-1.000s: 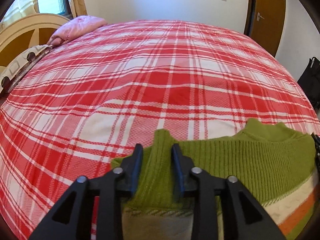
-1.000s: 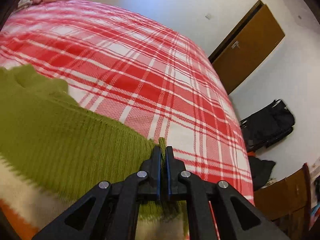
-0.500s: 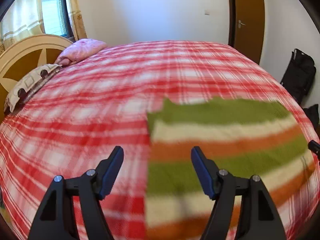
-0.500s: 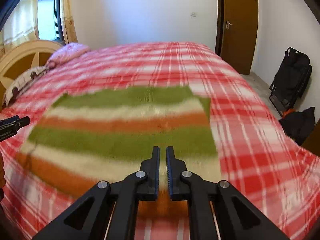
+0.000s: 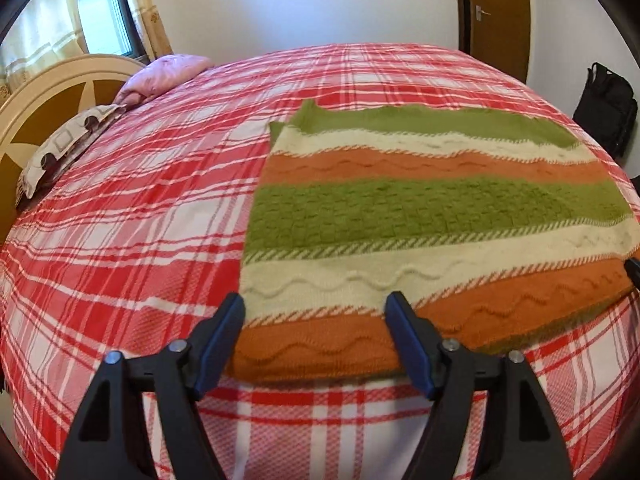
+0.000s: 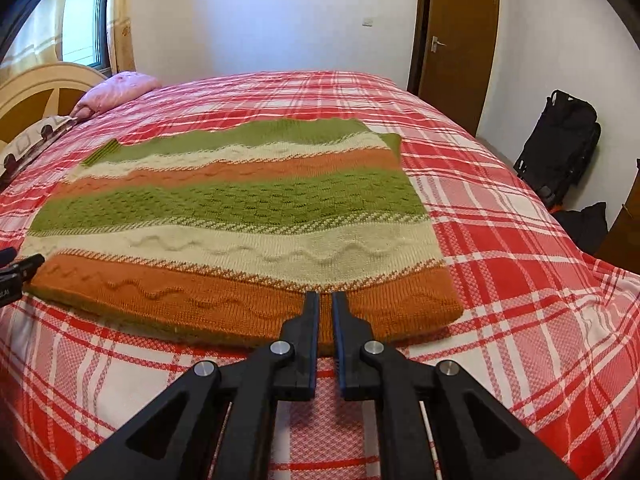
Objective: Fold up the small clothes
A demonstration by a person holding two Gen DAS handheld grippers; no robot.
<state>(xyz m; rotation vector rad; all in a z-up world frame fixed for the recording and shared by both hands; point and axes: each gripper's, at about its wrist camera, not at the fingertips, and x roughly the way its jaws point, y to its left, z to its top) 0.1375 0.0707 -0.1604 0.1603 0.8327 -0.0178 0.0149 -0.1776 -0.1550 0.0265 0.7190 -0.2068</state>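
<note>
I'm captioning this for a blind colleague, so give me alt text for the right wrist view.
A green, cream and orange striped knitted sweater lies folded flat on a red and white plaid bedspread. The black right hand-held gripper, shut and empty, points at its near orange edge. Behind are a pink pillow, a brown wooden door and a black bag.

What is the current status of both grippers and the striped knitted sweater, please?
Left gripper opening, nothing between pads. Right gripper shut, empty. Green, cream and orange striped knitted sweater folded flat on bed, nothing obstructing.

I see open red-and-white plaid bedspread (image 5: 132, 240) left of the striped knitted sweater (image 5: 420, 216); pink pillow (image 5: 164, 76) blocks the headboard end.
</note>
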